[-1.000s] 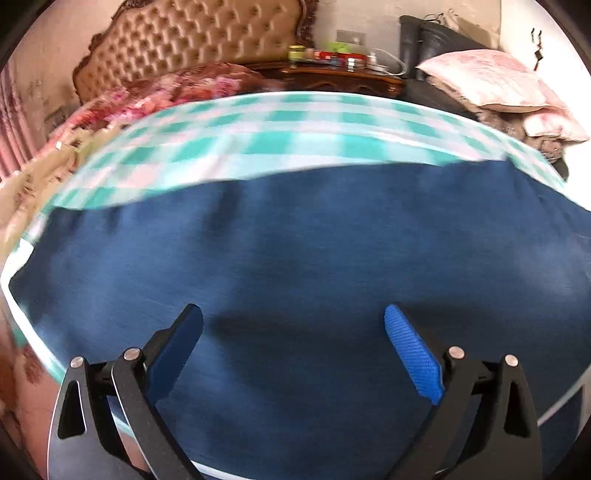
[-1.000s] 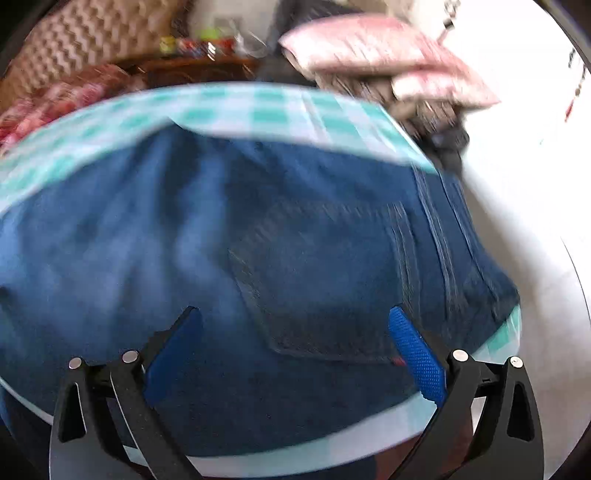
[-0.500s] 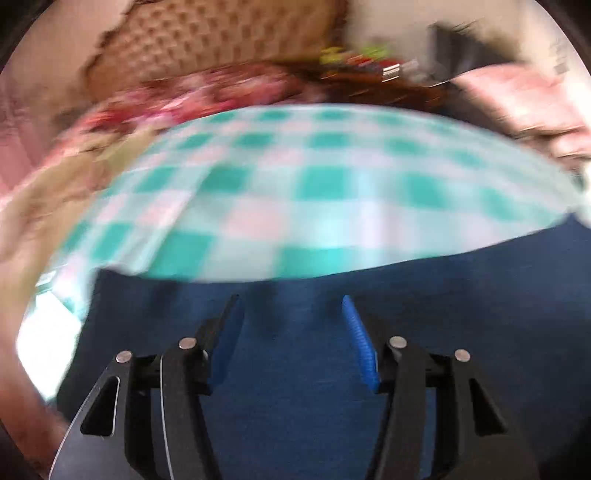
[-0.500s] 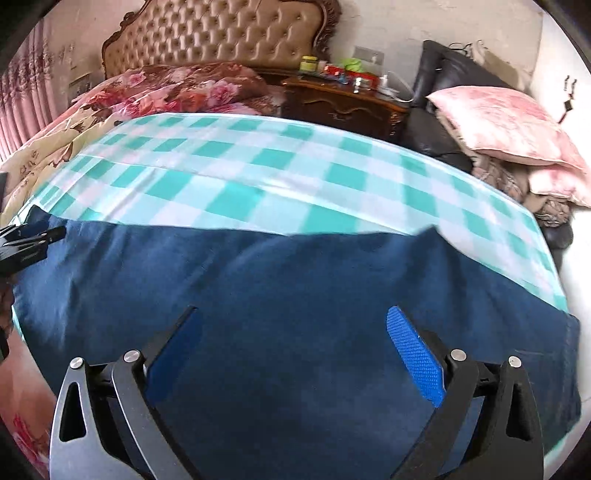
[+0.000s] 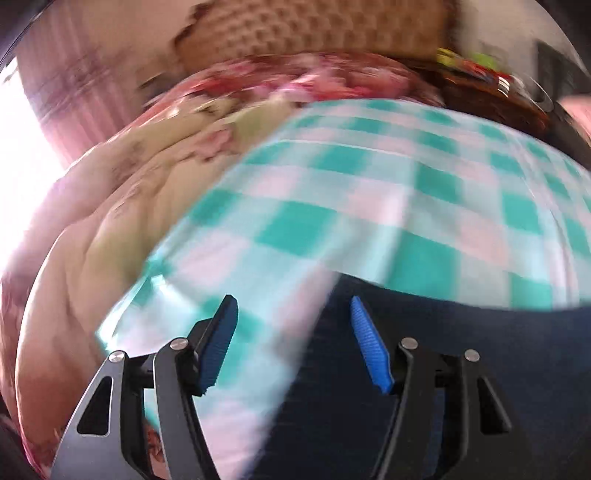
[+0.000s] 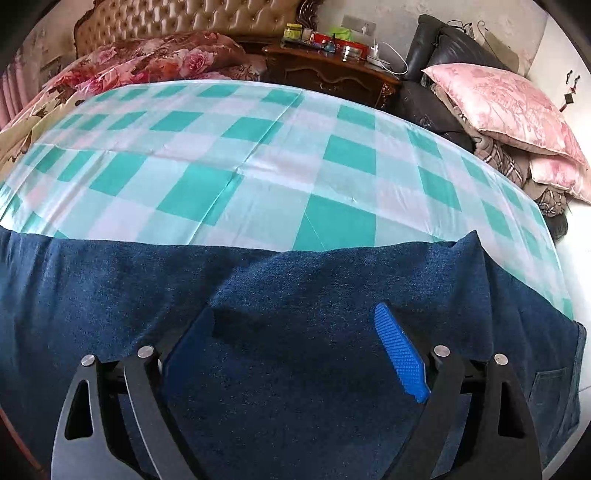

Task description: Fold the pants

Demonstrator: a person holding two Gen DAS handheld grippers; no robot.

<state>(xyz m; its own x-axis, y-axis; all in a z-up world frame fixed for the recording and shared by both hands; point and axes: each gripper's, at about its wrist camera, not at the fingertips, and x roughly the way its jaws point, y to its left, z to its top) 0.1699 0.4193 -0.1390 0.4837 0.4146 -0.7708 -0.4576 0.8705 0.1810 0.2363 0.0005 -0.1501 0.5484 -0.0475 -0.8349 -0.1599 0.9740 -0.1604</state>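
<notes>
Dark blue denim pants point(image 6: 295, 295) lie spread flat across the near part of a green-and-white checked bed sheet point(image 6: 258, 155). My right gripper point(image 6: 295, 332) is open just above the pants' middle, holding nothing. In the blurred left wrist view, my left gripper point(image 5: 293, 317) is open and empty over the left end of the pants point(image 5: 443, 350), whose edge runs between the fingers; the left finger point(image 5: 218, 336) is over the sheet point(image 5: 369, 192).
A floral quilt point(image 6: 147, 62) and tufted headboard point(image 6: 184, 18) lie at the far left. A wooden nightstand point(image 6: 332, 70) with small items stands behind. Pink pillows point(image 6: 498, 107) are stacked on a dark chair at the right.
My left gripper has swung left from the pants' middle to their left end, and its jaws have narrowed. My right gripper has moved left from the back pocket to the pants' middle.
</notes>
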